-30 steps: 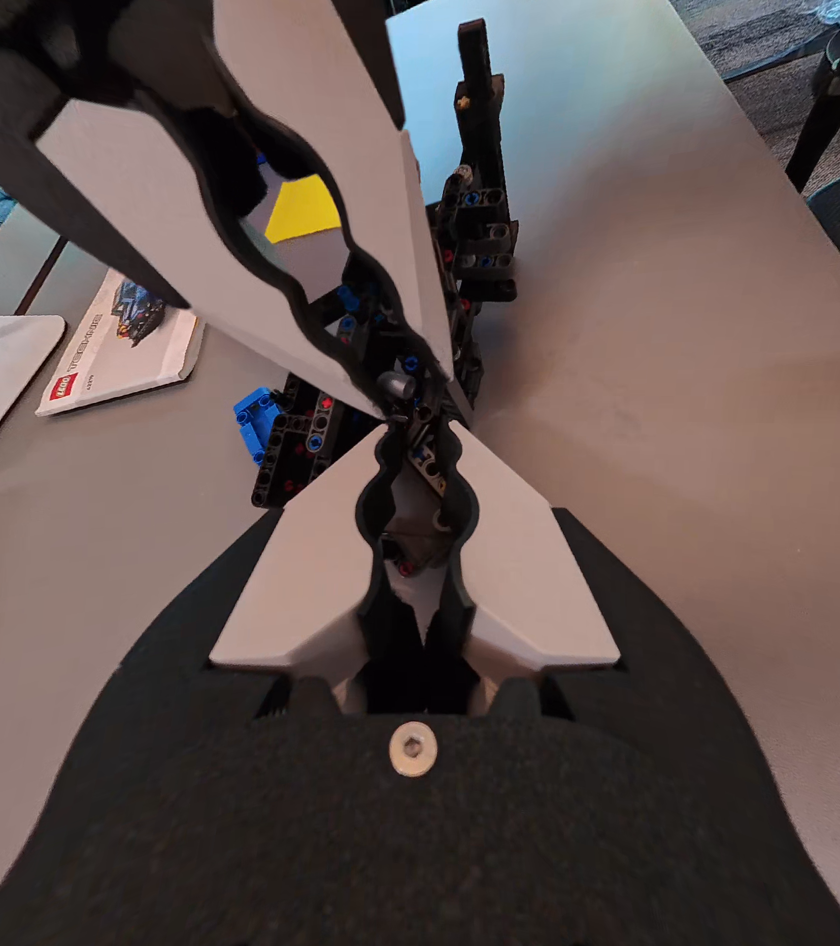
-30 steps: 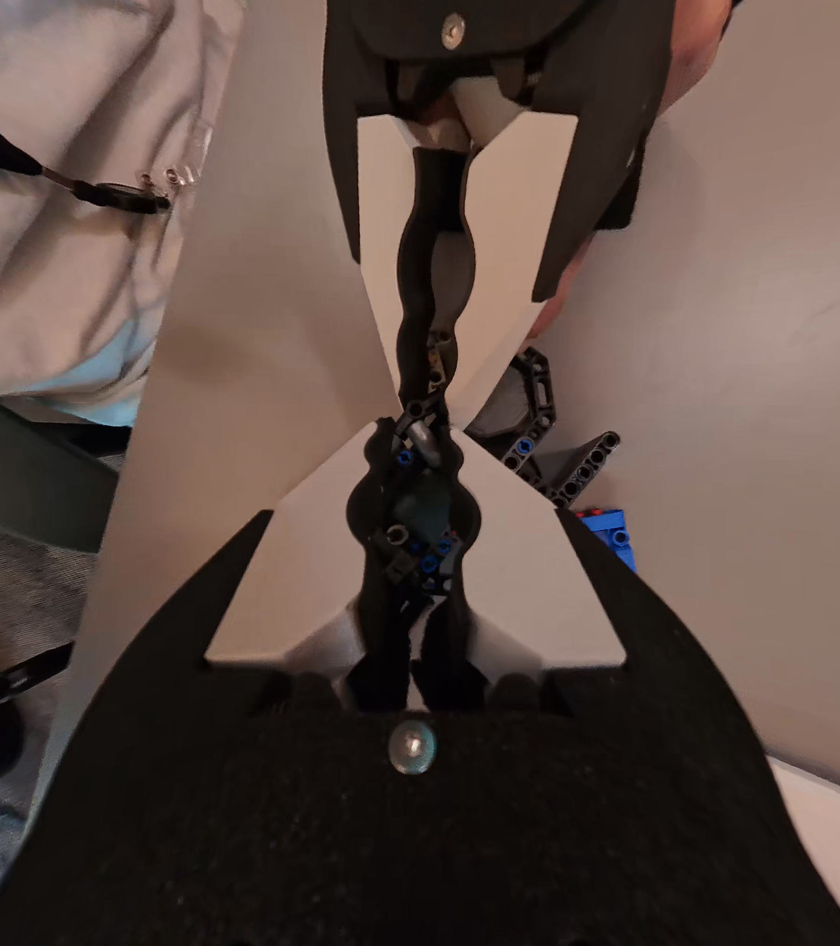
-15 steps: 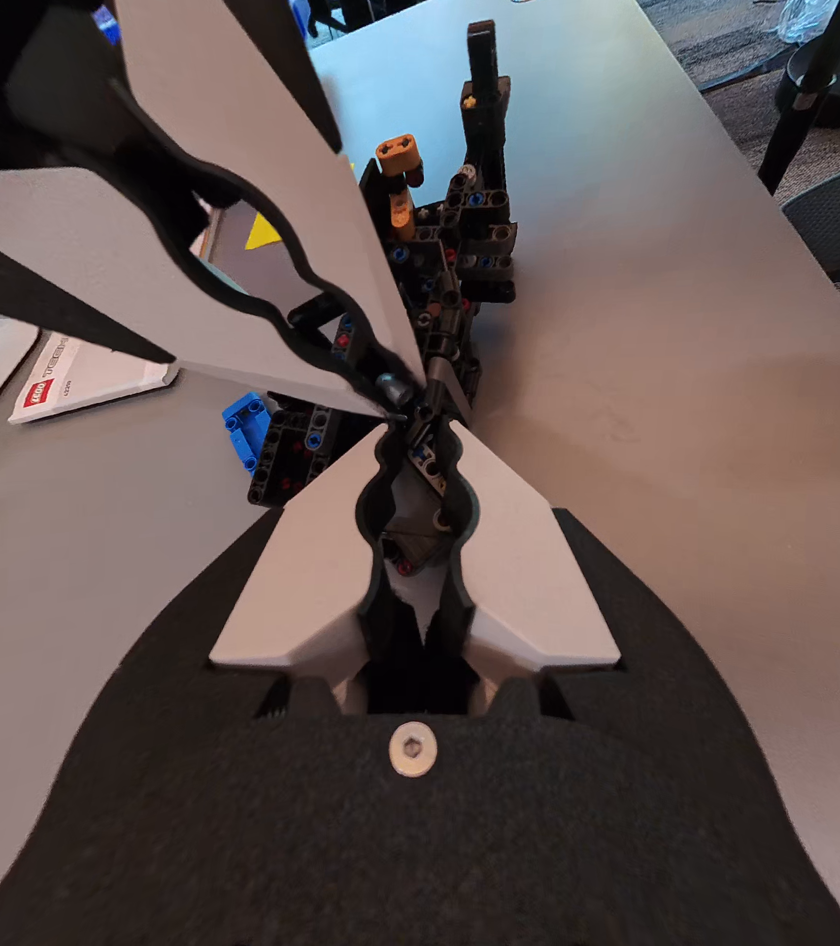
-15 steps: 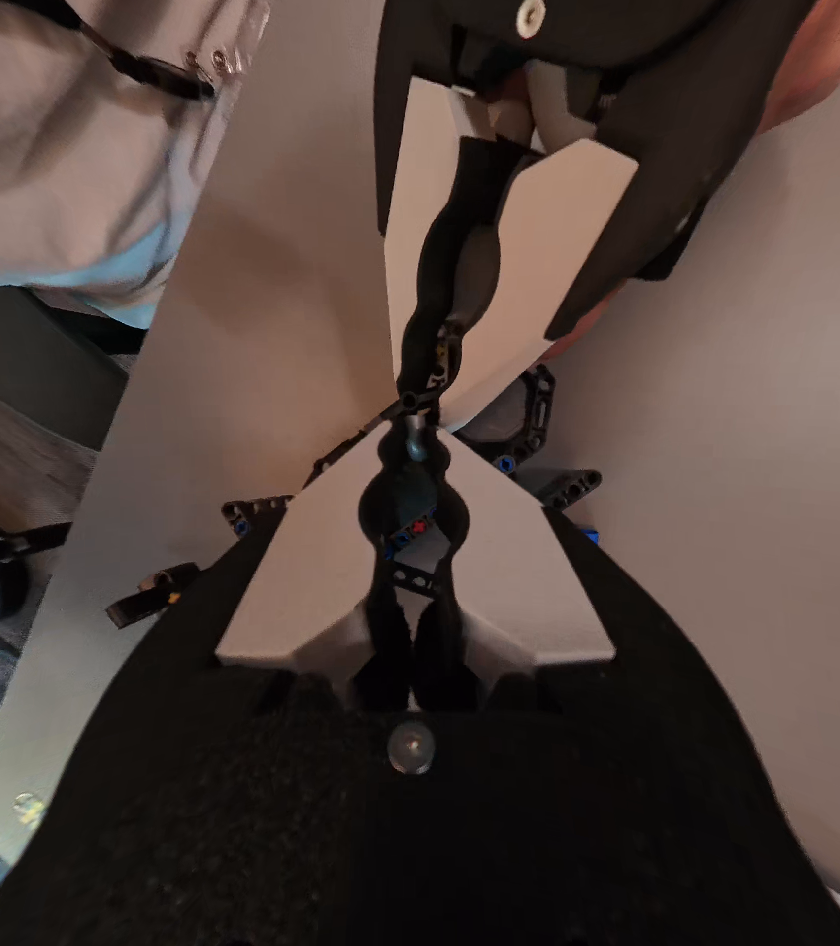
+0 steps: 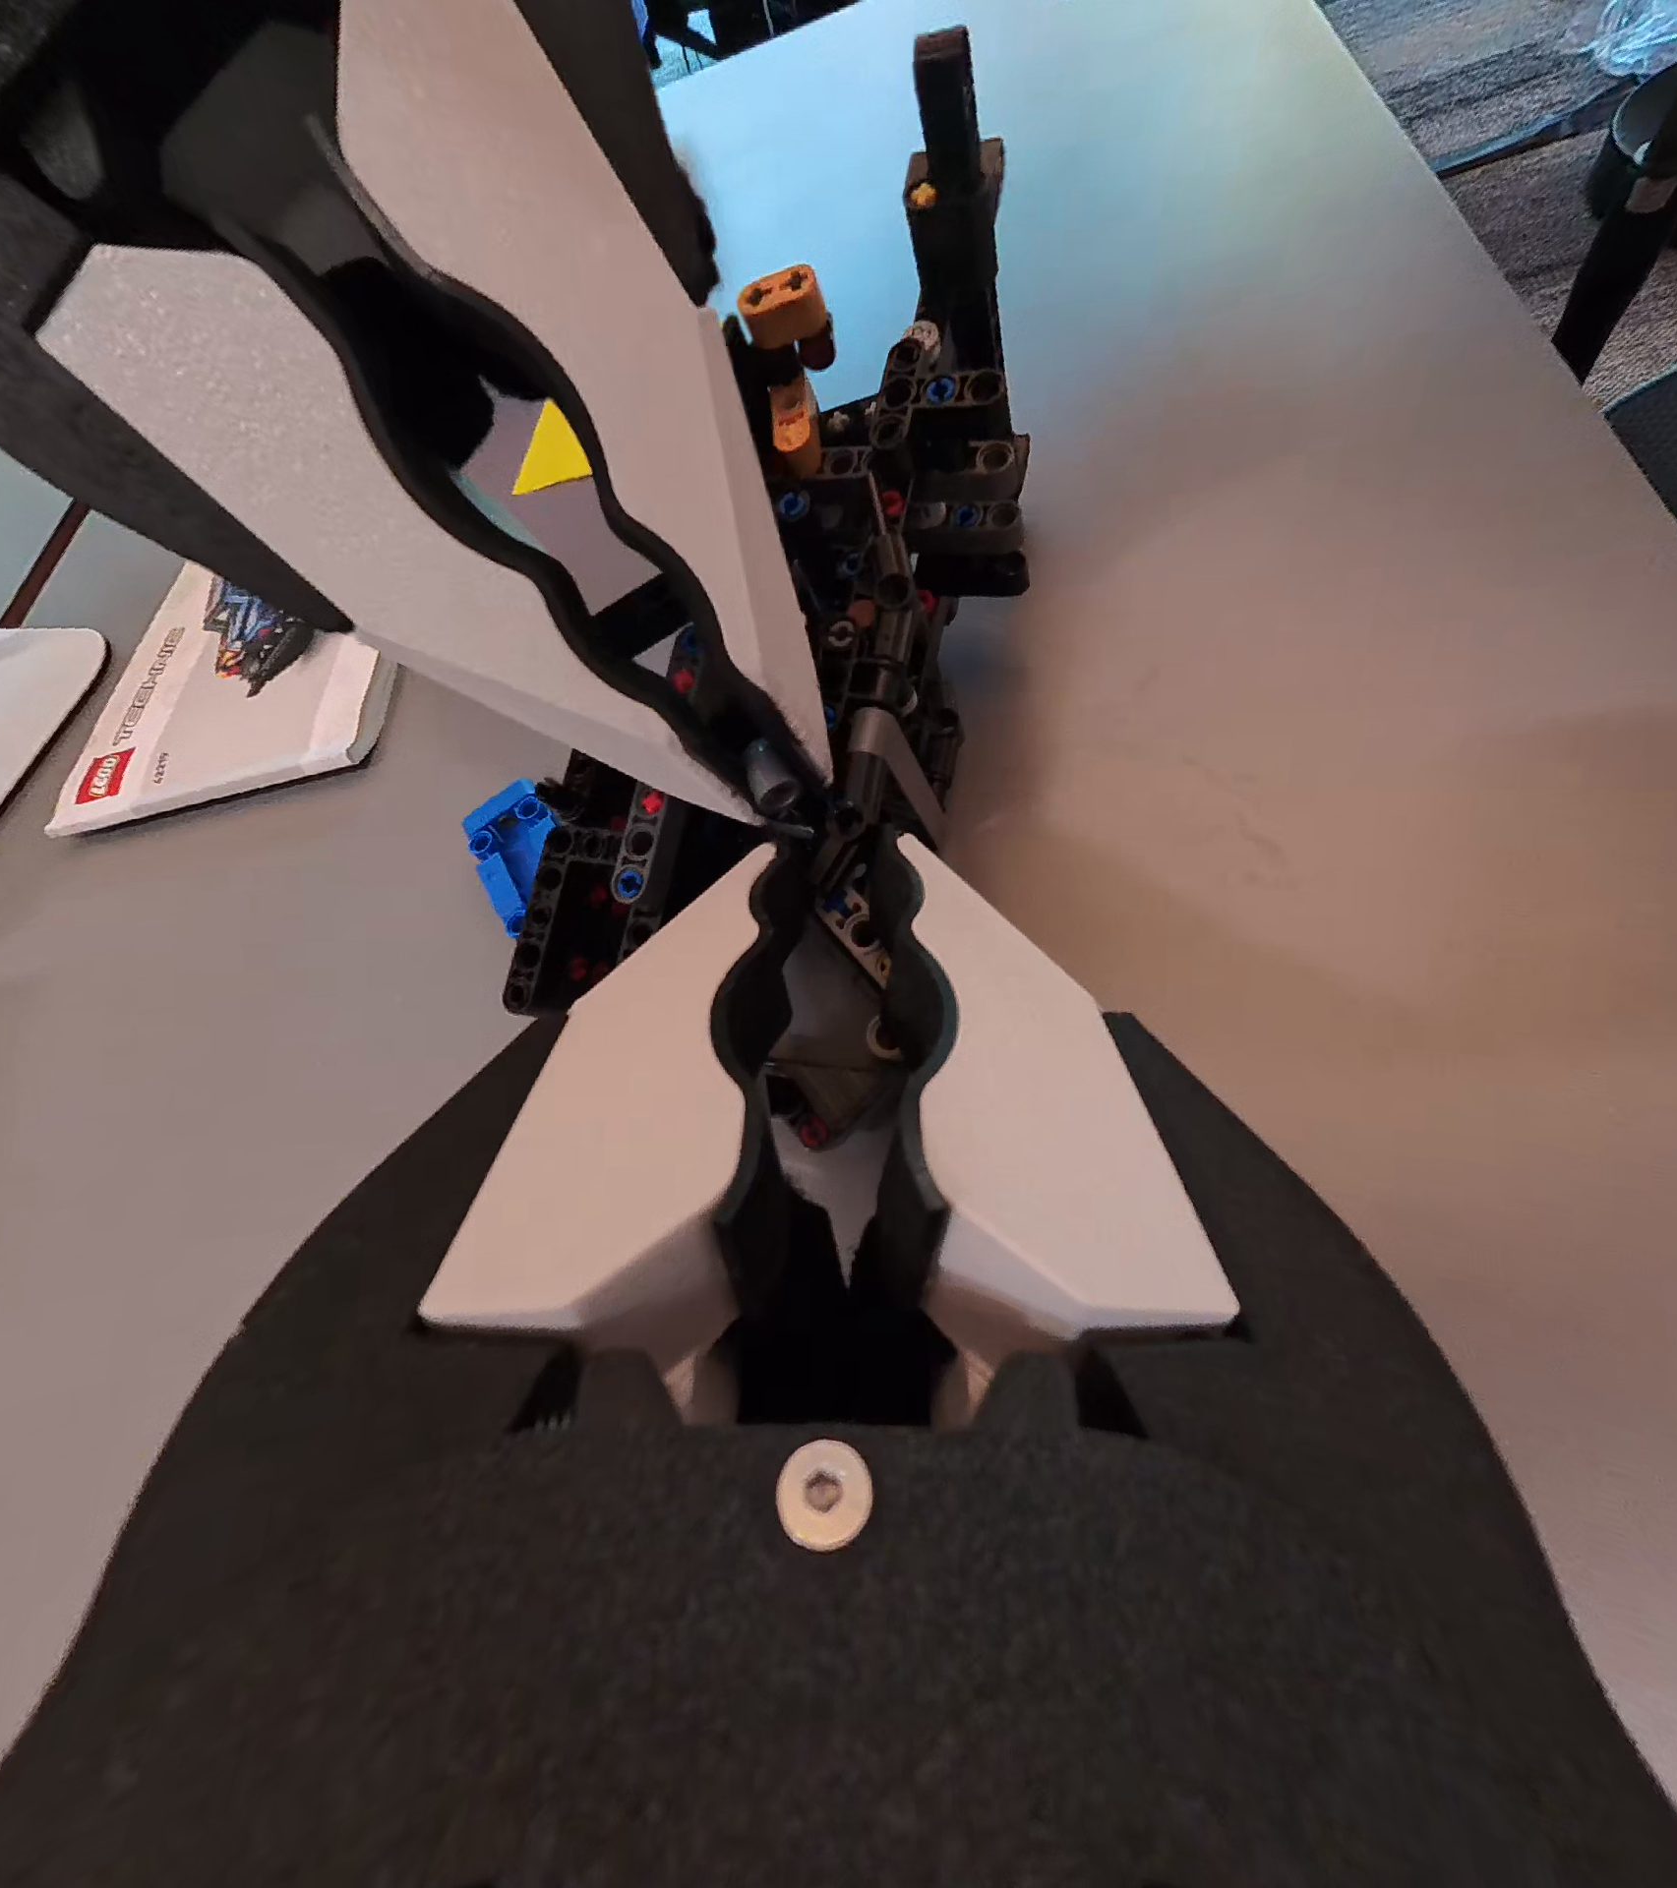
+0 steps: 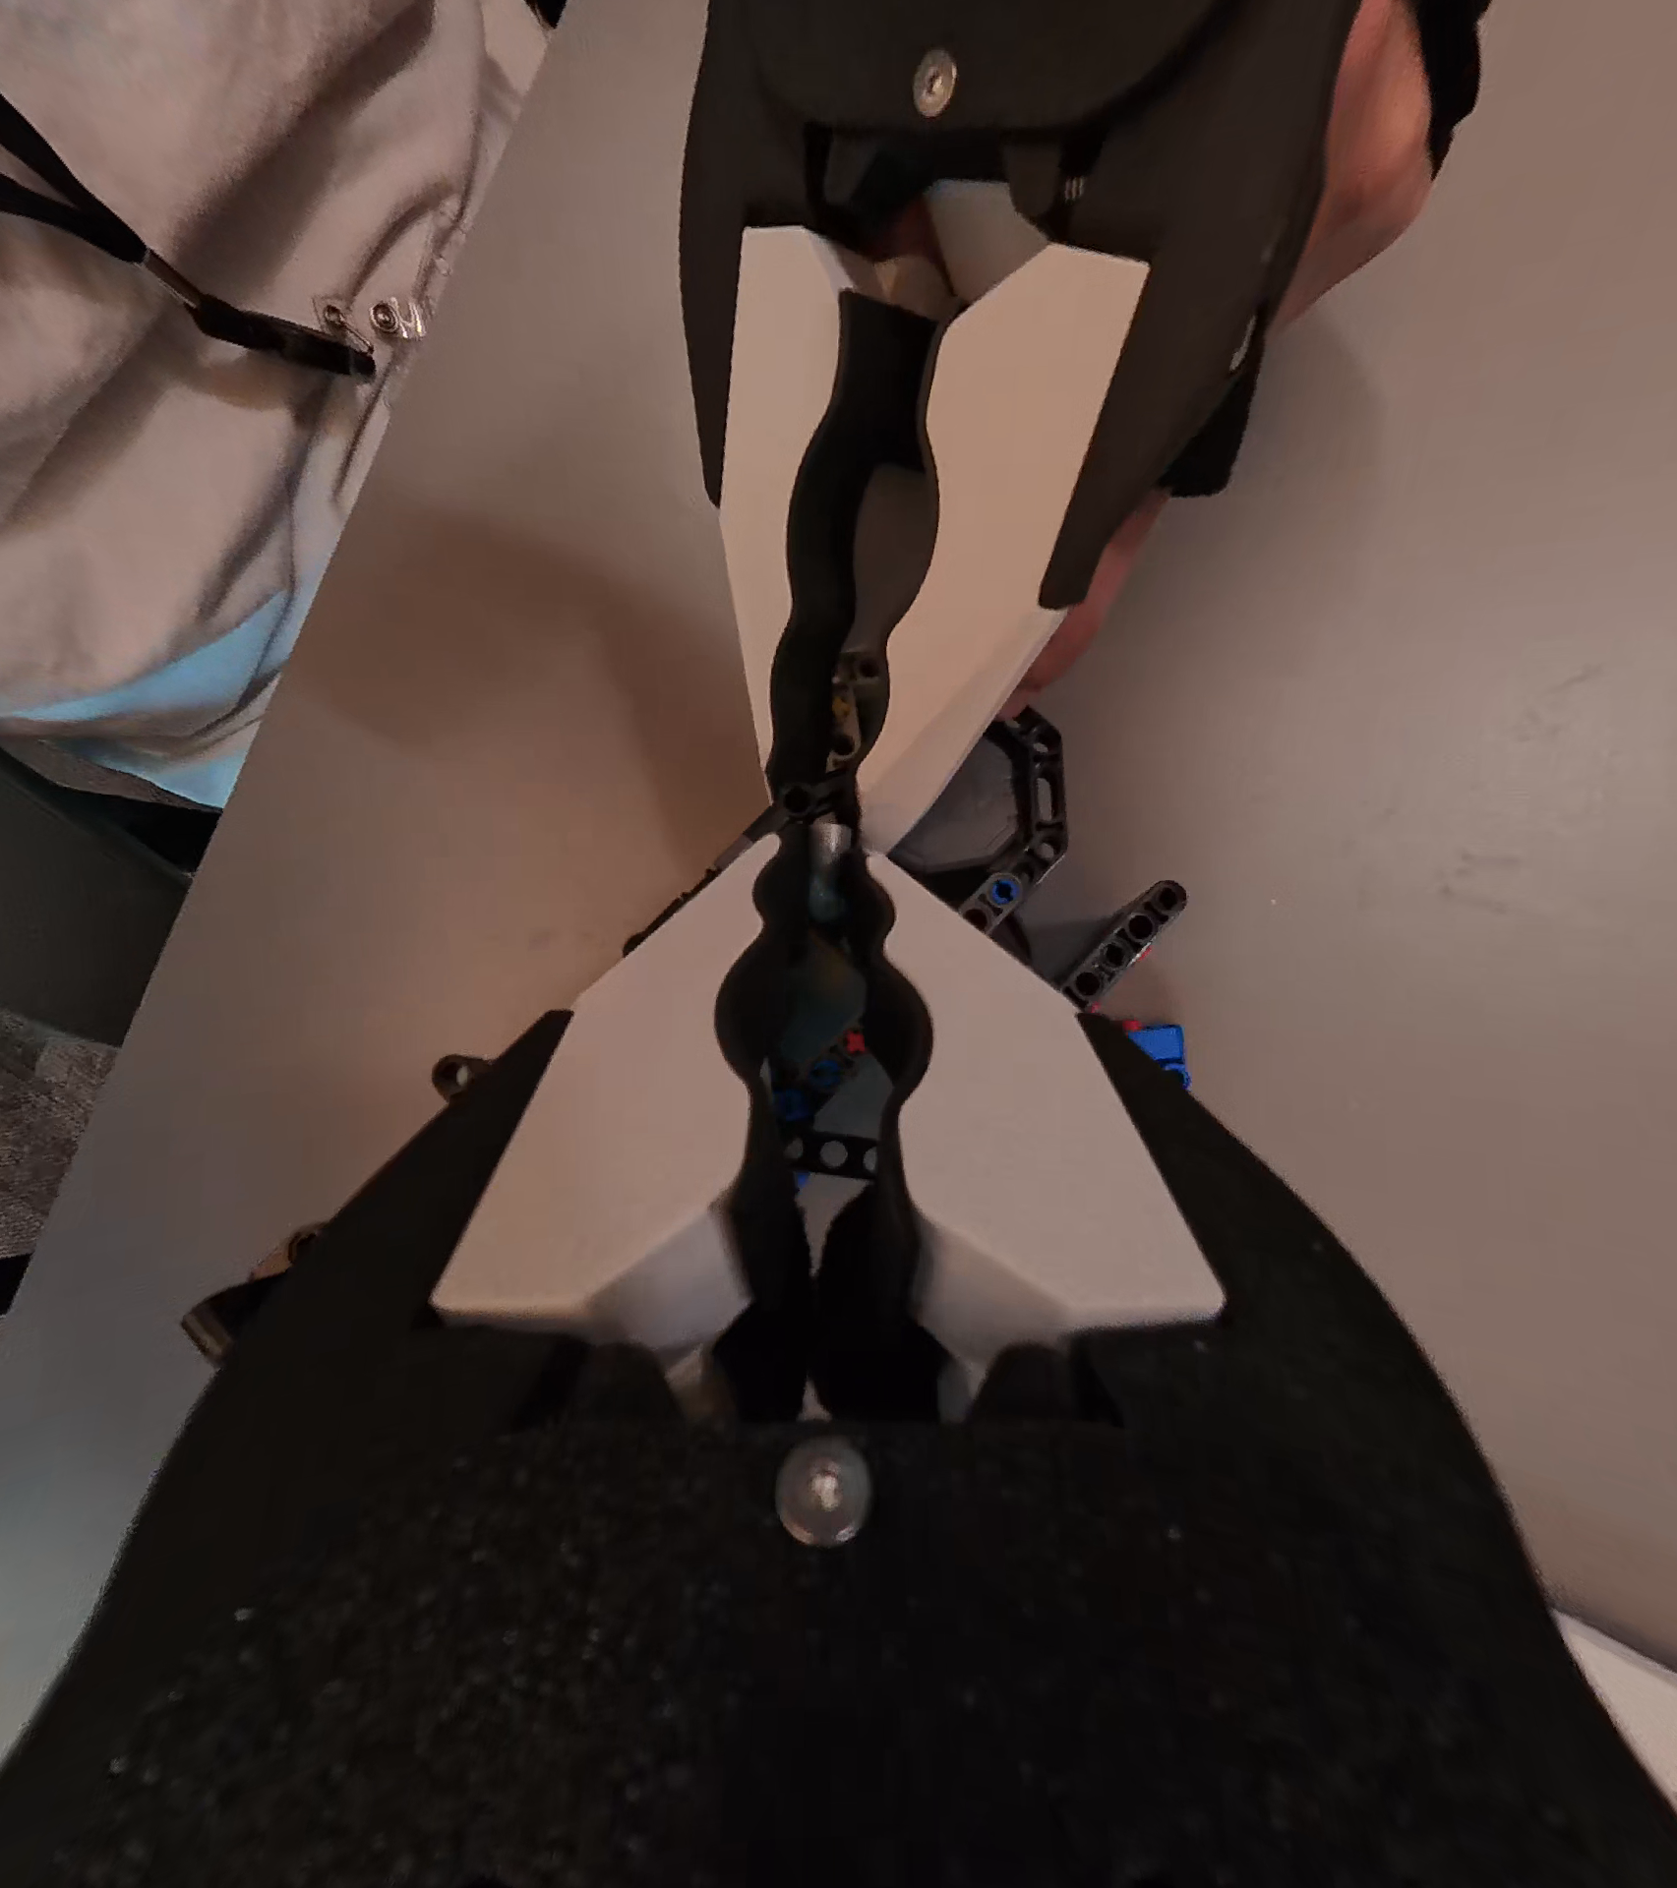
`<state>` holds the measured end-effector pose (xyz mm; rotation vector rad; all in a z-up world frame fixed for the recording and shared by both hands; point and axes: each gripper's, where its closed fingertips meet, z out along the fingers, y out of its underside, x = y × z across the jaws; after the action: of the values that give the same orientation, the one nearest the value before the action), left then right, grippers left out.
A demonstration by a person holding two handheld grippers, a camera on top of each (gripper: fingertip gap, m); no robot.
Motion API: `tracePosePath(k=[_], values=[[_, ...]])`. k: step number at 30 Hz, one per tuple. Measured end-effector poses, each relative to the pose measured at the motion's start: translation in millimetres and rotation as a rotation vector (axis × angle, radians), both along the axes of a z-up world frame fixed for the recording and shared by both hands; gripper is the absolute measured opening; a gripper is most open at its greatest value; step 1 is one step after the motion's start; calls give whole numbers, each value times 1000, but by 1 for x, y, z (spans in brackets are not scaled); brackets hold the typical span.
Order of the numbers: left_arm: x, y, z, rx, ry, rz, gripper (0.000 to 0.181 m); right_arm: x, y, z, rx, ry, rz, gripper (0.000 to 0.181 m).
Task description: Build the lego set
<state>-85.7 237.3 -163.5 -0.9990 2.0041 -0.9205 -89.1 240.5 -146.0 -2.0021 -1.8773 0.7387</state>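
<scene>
Two grippers meet tip to tip over a brick model

A black brick-built model (image 5: 916, 531) lies mid-table. The left gripper (image 5: 839, 858) is clenched on a black beam of it; the right gripper (image 6: 826, 853), tips touching the left's, pinches a small grey pin (image 6: 826, 848). A booklet (image 5: 221, 705) lies left of the model; the grey table (image 5: 1324, 817) is bare toward its right edge

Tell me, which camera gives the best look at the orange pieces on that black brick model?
The left wrist view. There the orange pieces stand in plain sight at the far end of the black brick model, beside the right gripper. The right wrist view shows none of them: only dark beams and a blue brick show past the gripper bodies.
</scene>
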Motion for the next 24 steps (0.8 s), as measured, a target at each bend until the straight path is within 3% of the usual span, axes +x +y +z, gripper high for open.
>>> tracePosePath(k=[17,20,22,24], values=[[5,4,-1,54,-14,23,12,5,7,4,-83,71,-193,7],[5,4,-2,67,-16,25,12,-5,19,45,-60,246,-250,6],[5,4,-2,65,-17,26,12,3,21,48,-1,177,-234,7],[5,4,-1,69,-22,30,12,4,20,58,-33,221,-261,7]])
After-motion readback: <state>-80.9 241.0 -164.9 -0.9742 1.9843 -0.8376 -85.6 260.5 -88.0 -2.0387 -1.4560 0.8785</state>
